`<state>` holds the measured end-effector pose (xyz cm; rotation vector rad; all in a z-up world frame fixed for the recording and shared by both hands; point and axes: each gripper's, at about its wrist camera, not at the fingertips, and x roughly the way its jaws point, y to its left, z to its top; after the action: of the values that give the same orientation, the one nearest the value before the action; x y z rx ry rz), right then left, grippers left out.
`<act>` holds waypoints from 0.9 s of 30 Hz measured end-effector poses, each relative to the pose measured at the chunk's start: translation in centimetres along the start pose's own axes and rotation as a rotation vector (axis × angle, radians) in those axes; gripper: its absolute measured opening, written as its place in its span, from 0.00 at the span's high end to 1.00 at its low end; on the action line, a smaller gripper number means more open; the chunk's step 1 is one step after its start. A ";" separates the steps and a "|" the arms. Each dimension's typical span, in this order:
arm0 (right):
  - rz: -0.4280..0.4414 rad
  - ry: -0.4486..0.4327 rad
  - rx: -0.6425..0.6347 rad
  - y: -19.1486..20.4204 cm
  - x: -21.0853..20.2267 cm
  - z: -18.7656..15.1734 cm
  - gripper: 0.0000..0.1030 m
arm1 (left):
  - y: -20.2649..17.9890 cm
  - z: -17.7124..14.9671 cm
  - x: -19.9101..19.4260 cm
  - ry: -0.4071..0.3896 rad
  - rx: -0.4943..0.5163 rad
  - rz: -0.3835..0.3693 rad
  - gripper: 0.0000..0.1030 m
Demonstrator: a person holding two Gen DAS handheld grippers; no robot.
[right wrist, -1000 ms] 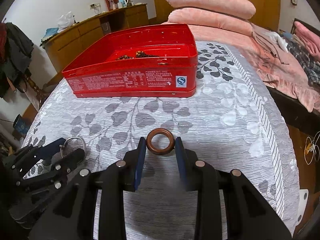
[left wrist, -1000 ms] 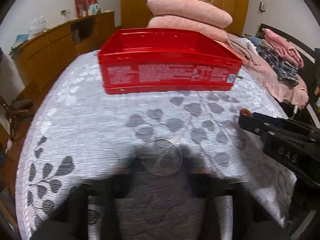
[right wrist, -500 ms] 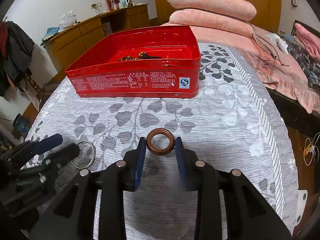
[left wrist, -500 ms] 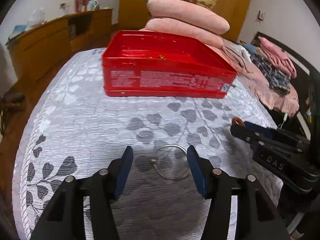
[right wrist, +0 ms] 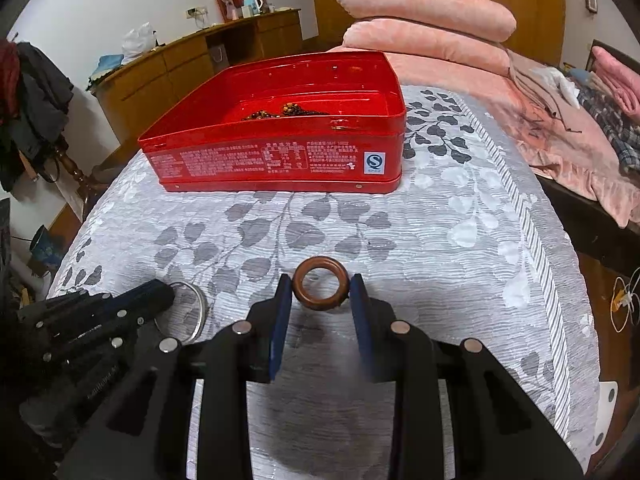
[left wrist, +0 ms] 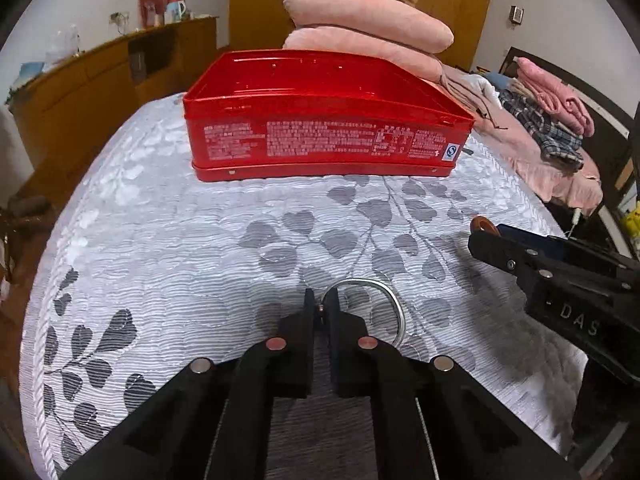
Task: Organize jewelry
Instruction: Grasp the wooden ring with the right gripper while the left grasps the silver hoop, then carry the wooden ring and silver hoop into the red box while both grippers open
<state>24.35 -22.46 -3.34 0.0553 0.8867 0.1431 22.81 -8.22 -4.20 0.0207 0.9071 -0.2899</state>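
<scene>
A silver bangle (left wrist: 394, 308) lies on the grey leaf-patterned bedspread (left wrist: 168, 248), and my left gripper (left wrist: 320, 308) is shut on its left rim. In the right wrist view the same bangle (right wrist: 200, 308) shows beside the left gripper (right wrist: 160, 294) at the lower left. My right gripper (right wrist: 320, 292) is shut on a brown wooden ring (right wrist: 320, 289), held just above the spread. From the left wrist view that ring (left wrist: 482, 225) peeks out at the right gripper (left wrist: 480, 236) tip. A red tin (right wrist: 280, 152) stands open farther back, with dark beads (right wrist: 280, 111) inside.
Stacked pink pillows (left wrist: 368, 20) lie behind the red tin (left wrist: 324, 140). A wooden dresser (right wrist: 200, 56) runs along the left wall. Folded clothes (left wrist: 552, 120) lie at the right. The bedspread's right edge (right wrist: 560, 280) drops off to the floor.
My left gripper opened over the silver bangle and then closed on its left rim. The right gripper has kept still with the brown ring in it.
</scene>
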 end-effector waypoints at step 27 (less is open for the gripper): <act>0.005 -0.018 0.018 -1.0 -1.0 -0.7 0.72 | -2.8 -1.0 -0.4 -0.019 0.093 0.047 0.52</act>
<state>23.32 -23.59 -3.14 0.0758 0.8701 0.1388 21.12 -10.72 -4.20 0.1250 0.8723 -0.2879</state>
